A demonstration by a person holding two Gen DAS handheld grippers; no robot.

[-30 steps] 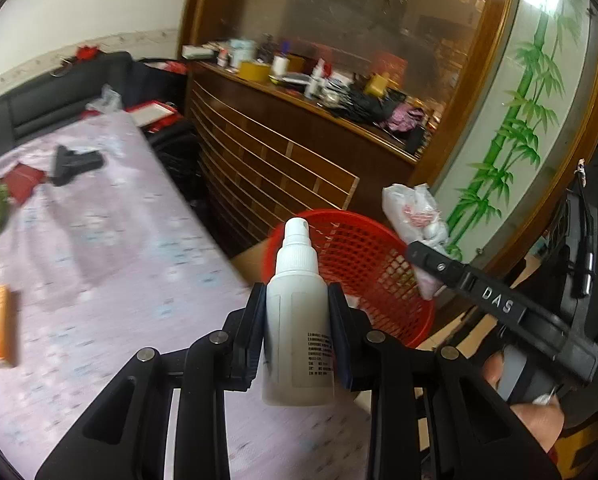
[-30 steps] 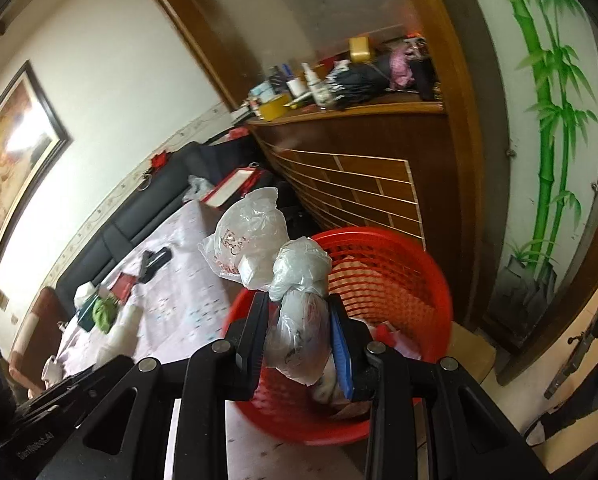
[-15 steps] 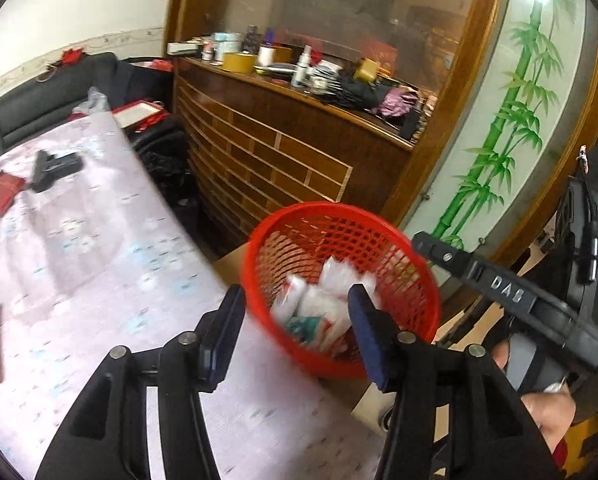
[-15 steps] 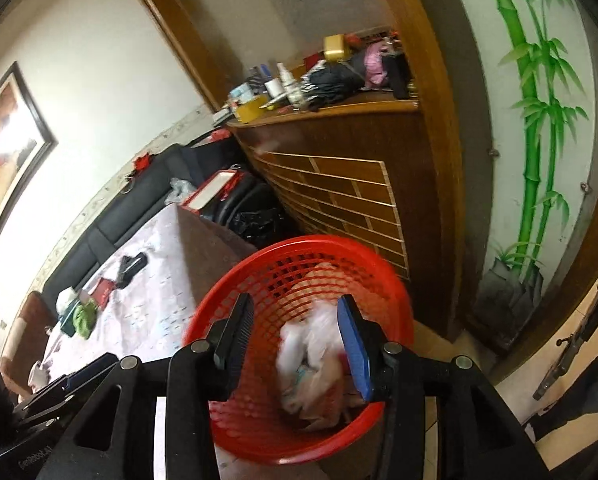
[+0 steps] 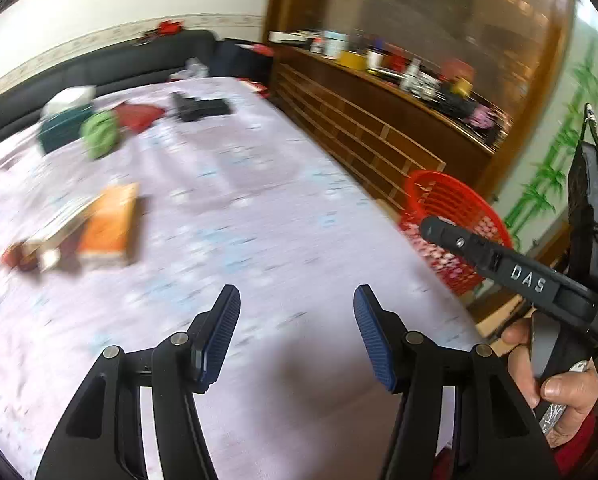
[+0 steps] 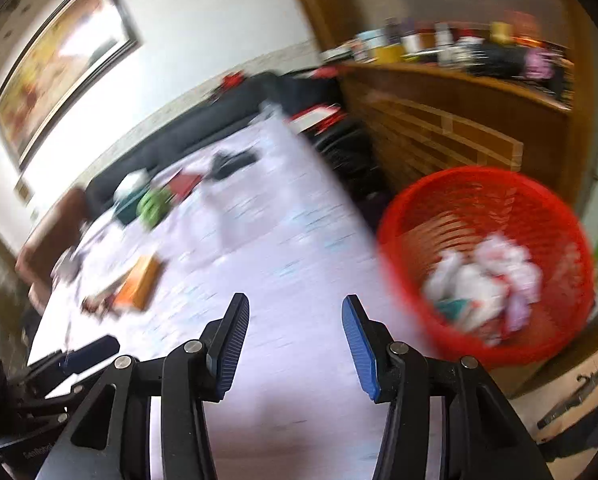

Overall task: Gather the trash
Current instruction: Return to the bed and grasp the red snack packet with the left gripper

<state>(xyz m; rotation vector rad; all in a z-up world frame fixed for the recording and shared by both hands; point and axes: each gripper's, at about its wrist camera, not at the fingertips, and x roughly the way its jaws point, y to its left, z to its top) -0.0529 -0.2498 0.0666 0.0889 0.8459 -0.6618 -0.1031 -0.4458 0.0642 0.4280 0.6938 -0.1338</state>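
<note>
I am seeing my left hand-held gripper point(image 5: 297, 334) hanging over the near part of the bench point(image 5: 259, 216), its blue-padded fingers standing wide apart with nothing between them. My right hand-held gripper point(image 6: 295, 340) is gaping apart and empty too, over the bench's near edge. The red basket point(image 6: 555, 220) is sitting just off the bench's right edge, beside the wooden cabinet point(image 6: 459, 128). White crumpled trash point(image 6: 483, 280) is lying inside the basket, though motion blur is keeping me from telling the pieces apart. An orange box point(image 5: 109, 228) is resting near the bench's left edge. A green item point(image 5: 99, 134) and a black object point(image 5: 201, 108) are lying toward the far edge. In the left view a hand point(image 5: 555, 384) is gripping the right tool's handle.
</note>
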